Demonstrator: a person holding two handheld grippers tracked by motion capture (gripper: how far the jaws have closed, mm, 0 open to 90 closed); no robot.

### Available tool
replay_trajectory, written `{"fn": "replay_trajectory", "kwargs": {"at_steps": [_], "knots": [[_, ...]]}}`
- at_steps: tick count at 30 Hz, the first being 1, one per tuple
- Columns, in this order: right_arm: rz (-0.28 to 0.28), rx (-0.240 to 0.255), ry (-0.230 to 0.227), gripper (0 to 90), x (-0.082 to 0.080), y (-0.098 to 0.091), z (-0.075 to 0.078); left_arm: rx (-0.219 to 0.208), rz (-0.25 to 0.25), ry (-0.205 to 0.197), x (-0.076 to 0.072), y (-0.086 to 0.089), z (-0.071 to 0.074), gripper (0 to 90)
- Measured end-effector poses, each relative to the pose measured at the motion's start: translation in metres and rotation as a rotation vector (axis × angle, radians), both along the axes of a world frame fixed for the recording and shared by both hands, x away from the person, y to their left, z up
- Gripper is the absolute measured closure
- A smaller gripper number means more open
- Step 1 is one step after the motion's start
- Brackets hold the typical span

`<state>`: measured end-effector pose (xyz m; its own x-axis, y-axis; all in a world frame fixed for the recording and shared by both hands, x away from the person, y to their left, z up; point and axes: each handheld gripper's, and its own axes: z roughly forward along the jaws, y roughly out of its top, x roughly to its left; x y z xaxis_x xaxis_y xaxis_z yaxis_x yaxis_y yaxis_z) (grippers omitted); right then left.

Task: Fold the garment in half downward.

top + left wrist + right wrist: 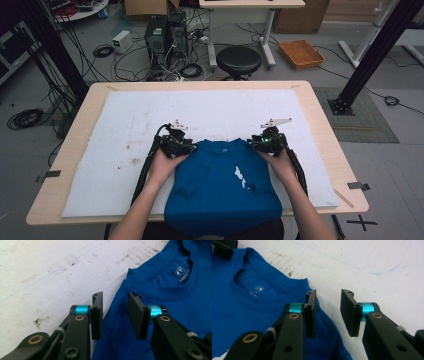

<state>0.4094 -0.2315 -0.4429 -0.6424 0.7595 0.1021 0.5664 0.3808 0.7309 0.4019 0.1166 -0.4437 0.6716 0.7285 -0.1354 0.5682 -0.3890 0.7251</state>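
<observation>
left gripper (115,315): jaws apart, nothing pinched; straddles the shoulder edge of the blue T-shirt (162,305), neckline just ahead and off to its far-jaw side
right gripper (328,313): jaws apart, empty; one jaw over the shirt's other shoulder, the other over bare white mat (374,270)
shirt: flat on the mat, collar away from the person, hem hanging off the table's near edge; both grippers at its shoulders in the high view, left (176,141), right (266,140)
step (judgement): take a grip on both shoulders to lift or fold
how to do it well: lower both until the bottom jaw slides under the seam, close on both fabric layers, match heights left and right
risk: pinching the top layer only, or snagging the mat
</observation>
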Motion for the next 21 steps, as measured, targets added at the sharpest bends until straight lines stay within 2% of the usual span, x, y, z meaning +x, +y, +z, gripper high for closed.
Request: {"fn": "replay_trajectory", "kwargs": {"at_steps": [2,4,5,6,8,9,11,17,21], "knots": [[0.007,-0.002,0.005,66.7,0.001,0.001,-0.001,0.017,-0.004,-0.01,-0.001,-0.001,0.0,66.3],[0.025,-0.014,0.004,67.6,0.001,0.003,-0.003,0.036,-0.006,-0.025,-0.002,-0.002,0.001,70.9],[0.032,-0.019,0.007,70.7,0.001,0.004,-0.004,0.031,-0.015,-0.022,-0.002,-0.002,0.0,78.1],[0.031,-0.024,0.007,71.6,0.0,0.005,-0.004,0.028,-0.012,-0.019,-0.002,-0.003,0.0,81.3],[0.046,-0.035,0.005,81.7,-0.001,0.006,-0.003,0.034,-0.016,-0.024,-0.002,-0.003,0.0,83.2],[0.049,-0.038,0.0,84.0,-0.001,0.006,-0.003,0.028,-0.019,-0.019,-0.002,-0.003,0.0,86.6],[0.046,-0.048,-0.009,87.8,-0.001,0.006,-0.003,0.028,-0.017,-0.022,-0.003,-0.004,0.0,87.1],[0.03,-0.036,-0.016,89.1,0.0,0.005,-0.001,0.006,0.0,-0.021,-0.001,0.001,0.001,87.8],[0.025,-0.01,-0.013,89.4,0.007,0.005,0.002,-0.014,0.019,-0.038,0.003,0.007,0.001,87.9]]}}
